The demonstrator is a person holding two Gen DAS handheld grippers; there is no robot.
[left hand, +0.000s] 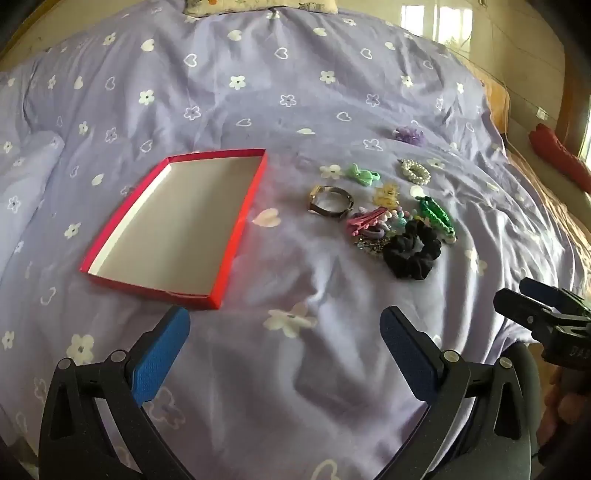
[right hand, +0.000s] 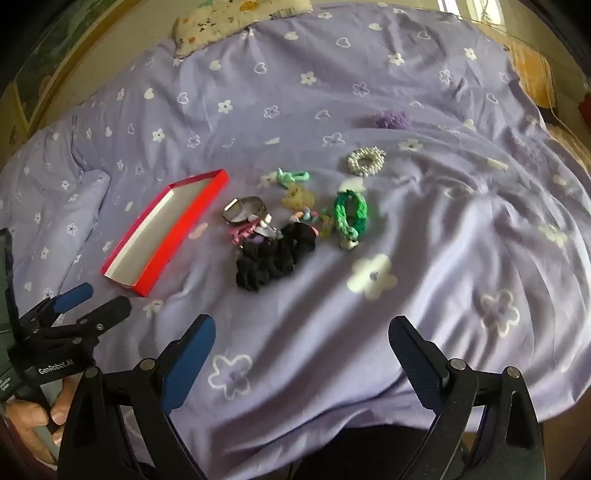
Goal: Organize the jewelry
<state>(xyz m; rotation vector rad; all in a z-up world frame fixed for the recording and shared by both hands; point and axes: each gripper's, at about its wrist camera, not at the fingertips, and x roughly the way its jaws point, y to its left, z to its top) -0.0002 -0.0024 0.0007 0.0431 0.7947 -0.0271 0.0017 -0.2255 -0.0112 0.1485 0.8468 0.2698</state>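
Note:
A shallow red box with a pale inside lies empty on the purple bedspread; it also shows in the right wrist view. To its right lies a heap of jewelry and hair ties: a metal bangle, a black scrunchie, a green braided band, a pearl ring, a mint bow and a purple scrunchie. My left gripper is open and empty, short of the box. My right gripper is open and empty, short of the heap.
The flowered purple bedspread is wrinkled, with folds near the heap. A patterned pillow lies at the far end. A red object sits off the bed's right edge. The right gripper shows at the left wrist view's right edge.

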